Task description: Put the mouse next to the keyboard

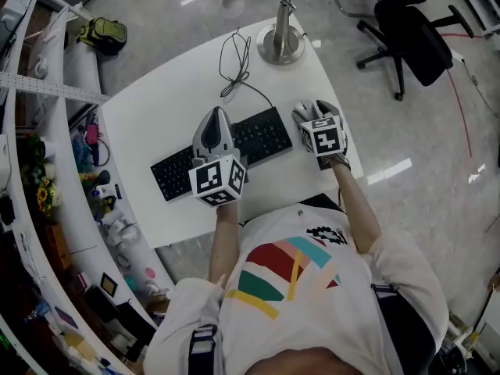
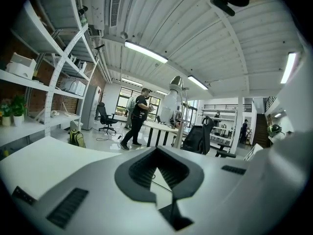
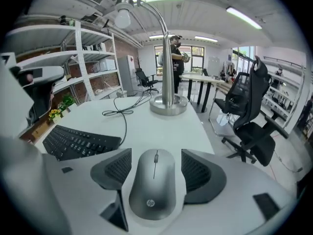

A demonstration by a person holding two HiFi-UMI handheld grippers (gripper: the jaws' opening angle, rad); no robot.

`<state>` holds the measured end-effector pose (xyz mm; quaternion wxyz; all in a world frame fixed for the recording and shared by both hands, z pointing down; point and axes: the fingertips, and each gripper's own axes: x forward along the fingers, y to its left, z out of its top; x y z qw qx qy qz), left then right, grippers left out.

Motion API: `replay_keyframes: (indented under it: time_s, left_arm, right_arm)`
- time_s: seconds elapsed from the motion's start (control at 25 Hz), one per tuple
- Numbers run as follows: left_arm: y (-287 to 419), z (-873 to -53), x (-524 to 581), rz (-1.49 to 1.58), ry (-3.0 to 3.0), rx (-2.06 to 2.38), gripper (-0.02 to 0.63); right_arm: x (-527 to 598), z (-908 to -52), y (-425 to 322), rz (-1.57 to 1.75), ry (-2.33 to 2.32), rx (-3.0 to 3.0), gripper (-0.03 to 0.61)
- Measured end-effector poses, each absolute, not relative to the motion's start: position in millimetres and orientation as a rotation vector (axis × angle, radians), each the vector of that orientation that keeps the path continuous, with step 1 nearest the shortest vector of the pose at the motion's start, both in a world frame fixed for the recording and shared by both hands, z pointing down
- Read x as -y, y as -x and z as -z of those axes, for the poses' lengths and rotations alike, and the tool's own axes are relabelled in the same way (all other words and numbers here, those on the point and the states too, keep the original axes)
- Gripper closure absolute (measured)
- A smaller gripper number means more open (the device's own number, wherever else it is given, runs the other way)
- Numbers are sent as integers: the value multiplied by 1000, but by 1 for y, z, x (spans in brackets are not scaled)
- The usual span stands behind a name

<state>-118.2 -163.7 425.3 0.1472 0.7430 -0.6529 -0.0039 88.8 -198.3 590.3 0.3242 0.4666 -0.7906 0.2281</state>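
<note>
A grey mouse (image 3: pixel 152 182) lies flat on the white table (image 1: pixel 156 116), just right of the black keyboard (image 1: pixel 262 135). My right gripper (image 3: pixel 156 155) is low over the mouse, open, with a ribbed pad on each side and a thin gap to each. The head view shows that gripper (image 1: pixel 312 114) at the keyboard's right end. My left gripper (image 1: pixel 217 116) hovers over the keyboard's middle, tilted up towards the room. Its jaws (image 2: pixel 157 151) look shut with nothing in them. In the right gripper view the keyboard (image 3: pixel 73 143) sits at the left.
A lamp with a round metal base (image 1: pixel 280 45) stands at the table's far end, and a black cable (image 1: pixel 234 61) loops from it to the keyboard. A black office chair (image 1: pixel 406 30) stands beyond the right edge. Cluttered shelves (image 1: pixel 47 170) line the left. A person stands far back.
</note>
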Motion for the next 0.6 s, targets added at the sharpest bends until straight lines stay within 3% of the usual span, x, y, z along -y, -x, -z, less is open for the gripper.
replay_keyframes:
  time_s: [0.4,0.44,0.52,0.56,0.6]
  left_arm:
    - [129,-359,157,142,-2205,1960,569]
    - [129,-350,155,161,-2217,1964,569]
    - [130,-333,150,196,-2240,1972,569]
    - [131,-326,148,204,-2252,1985,569]
    - [133,-319,146,203,-2263,2004,569]
  right_arm:
    - [221,-399,-32,-387,-1233,2574,277]
    - [219,-378,-26,-357,-1243,2625,307]
    - [211,-341,-13,-358,-1251,2741,500]
    - [205,-325,-2,-393,-1219,2814,564]
    - [197,-312,11,-440,-1158,2888,566]
